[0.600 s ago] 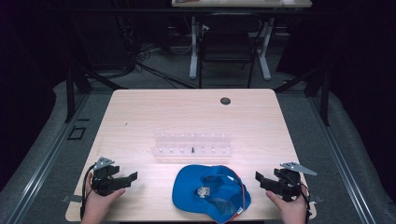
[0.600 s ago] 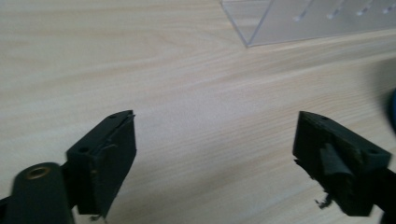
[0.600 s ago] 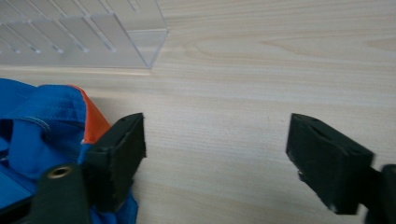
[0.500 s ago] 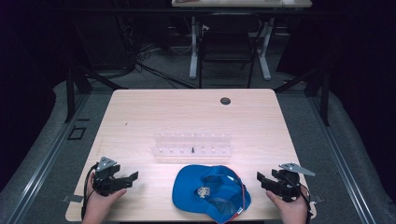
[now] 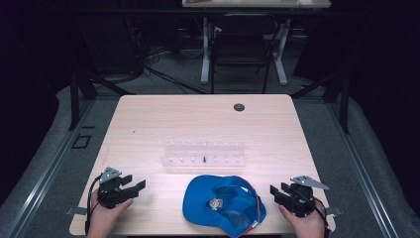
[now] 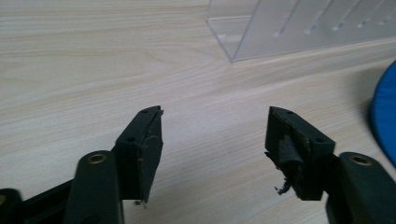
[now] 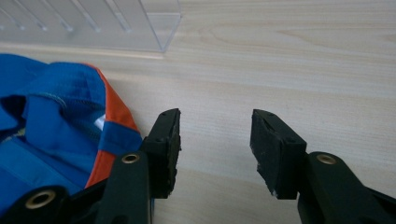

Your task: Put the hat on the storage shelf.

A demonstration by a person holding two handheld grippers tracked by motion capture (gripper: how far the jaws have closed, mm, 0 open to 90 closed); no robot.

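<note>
Blue cap lying upside down near the table's front edge, at six o'clock from the clear rack and just short of it. Long axis running from ten o'clock to four o'clock; orange-edged brim end pointing toward four o'clock, hollow facing up. Left gripper at nine o'clock from the cap, well apart, jaws spread wide over bare wood, nothing between. Right gripper at three o'clock, near the cap, jaws spread, empty, one jaw just beside the orange edge; touching or not, cannot tell.
</note>
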